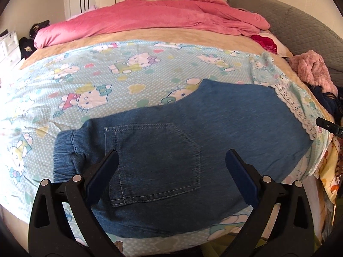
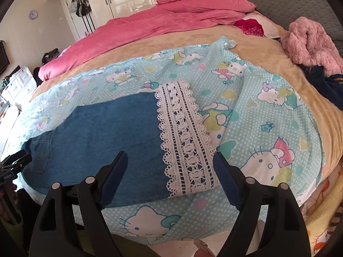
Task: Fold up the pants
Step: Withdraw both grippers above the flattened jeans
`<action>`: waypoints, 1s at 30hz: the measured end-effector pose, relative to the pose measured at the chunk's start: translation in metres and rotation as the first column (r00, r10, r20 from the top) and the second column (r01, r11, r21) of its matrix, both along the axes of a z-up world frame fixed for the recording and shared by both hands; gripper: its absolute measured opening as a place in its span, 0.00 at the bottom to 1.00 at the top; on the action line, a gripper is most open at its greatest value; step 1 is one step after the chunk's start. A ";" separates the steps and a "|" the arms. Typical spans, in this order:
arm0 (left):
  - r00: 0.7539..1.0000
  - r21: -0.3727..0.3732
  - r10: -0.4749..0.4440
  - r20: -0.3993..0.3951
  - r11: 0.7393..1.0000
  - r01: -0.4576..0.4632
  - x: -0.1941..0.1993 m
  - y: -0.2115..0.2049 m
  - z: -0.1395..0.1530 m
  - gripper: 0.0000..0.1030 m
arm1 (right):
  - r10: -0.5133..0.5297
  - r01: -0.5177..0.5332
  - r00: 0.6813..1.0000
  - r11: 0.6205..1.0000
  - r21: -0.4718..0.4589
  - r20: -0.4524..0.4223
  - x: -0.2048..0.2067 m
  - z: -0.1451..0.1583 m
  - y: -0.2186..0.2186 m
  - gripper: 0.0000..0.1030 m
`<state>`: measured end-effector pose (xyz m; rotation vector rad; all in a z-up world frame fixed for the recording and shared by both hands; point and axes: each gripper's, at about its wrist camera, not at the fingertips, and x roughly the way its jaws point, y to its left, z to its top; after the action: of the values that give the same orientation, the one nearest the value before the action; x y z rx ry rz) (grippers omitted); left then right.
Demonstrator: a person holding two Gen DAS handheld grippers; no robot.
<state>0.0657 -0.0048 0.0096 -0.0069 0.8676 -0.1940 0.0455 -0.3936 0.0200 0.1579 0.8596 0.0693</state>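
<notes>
Blue denim pants point(image 1: 171, 145) lie flat on the Hello Kitty bedsheet point(image 1: 85, 81), waistband at the left, back pocket point(image 1: 154, 160) facing up, white lace hem point(image 1: 300, 111) at the right. My left gripper point(image 1: 171, 160) is open and empty, hovering over the pocket end. In the right wrist view the pants point(image 2: 107, 135) show their lace cuff point(image 2: 184, 139). My right gripper point(image 2: 169, 162) is open and empty, just over the lace hem near the bed's front edge. Its tip shows in the left wrist view point(image 1: 330, 126).
A pink quilt point(image 1: 150, 17) is bunched along the far side of the bed. A fluffy pink garment point(image 2: 310, 42) and dark clothes point(image 2: 321, 81) lie at the right. A grey headboard point(image 1: 295, 25) stands behind. White drawers point(image 2: 19, 85) are at the left.
</notes>
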 end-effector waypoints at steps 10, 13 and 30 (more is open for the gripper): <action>0.999 -0.007 -0.031 0.037 0.999 0.031 -0.008 -0.019 0.023 0.91 | -0.006 0.006 0.998 1.000 -0.001 0.067 -0.011 0.019 -0.008 0.78; 0.998 -0.005 -0.057 0.039 0.998 0.057 -0.005 -0.032 0.027 0.91 | -0.016 0.016 0.996 1.000 0.003 0.082 -0.016 0.021 -0.014 0.78; 0.947 0.106 -0.321 0.013 0.942 0.318 0.060 -0.150 0.027 0.91 | -0.011 0.009 0.999 0.998 0.058 0.039 -0.010 -0.013 -0.027 0.78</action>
<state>0.1254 -0.1546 0.0364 0.2348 0.8447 -0.4525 0.0356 -0.4202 0.0073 0.2143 0.8184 0.0880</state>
